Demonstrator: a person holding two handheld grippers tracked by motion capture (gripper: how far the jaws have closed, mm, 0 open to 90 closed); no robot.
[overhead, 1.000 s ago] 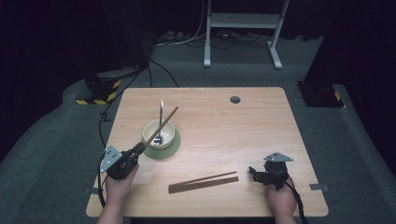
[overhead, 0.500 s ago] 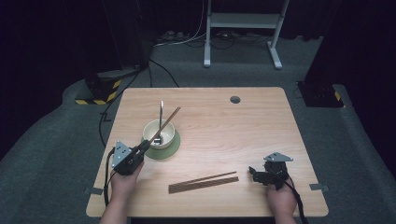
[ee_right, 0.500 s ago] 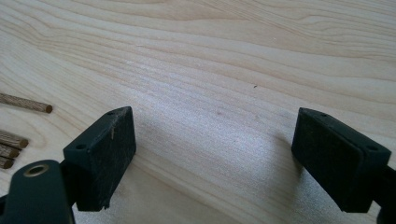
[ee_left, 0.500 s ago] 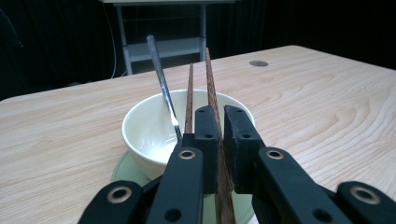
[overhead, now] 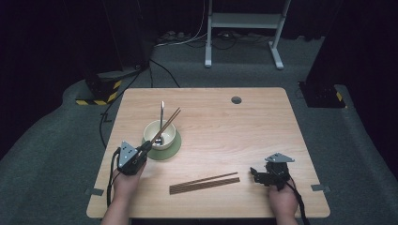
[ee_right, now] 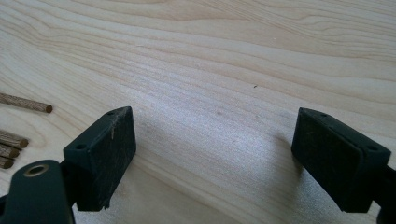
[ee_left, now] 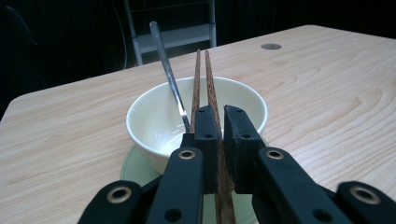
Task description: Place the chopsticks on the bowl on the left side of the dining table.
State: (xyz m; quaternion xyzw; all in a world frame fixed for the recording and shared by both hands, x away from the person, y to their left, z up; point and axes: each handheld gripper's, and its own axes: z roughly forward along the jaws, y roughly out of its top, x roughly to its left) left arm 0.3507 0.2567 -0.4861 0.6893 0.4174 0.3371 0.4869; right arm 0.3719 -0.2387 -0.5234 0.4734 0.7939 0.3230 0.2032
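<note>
Chopsticks [ee_left: 208, 88] sit clamped between left gripper [ee_left: 220, 122] jaws, over bowl [ee_left: 154, 119].

Overhead table [overhead: 263, 126] view; two close jaw-level views.

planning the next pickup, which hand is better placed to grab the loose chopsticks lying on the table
Right. The right tool is open and empty, resting on the light wooden table just beside the ends of the loose brown wooden chopsticks. The left tool is shut on a brown chopstick pair over the cream ceramic bowl.
</note>
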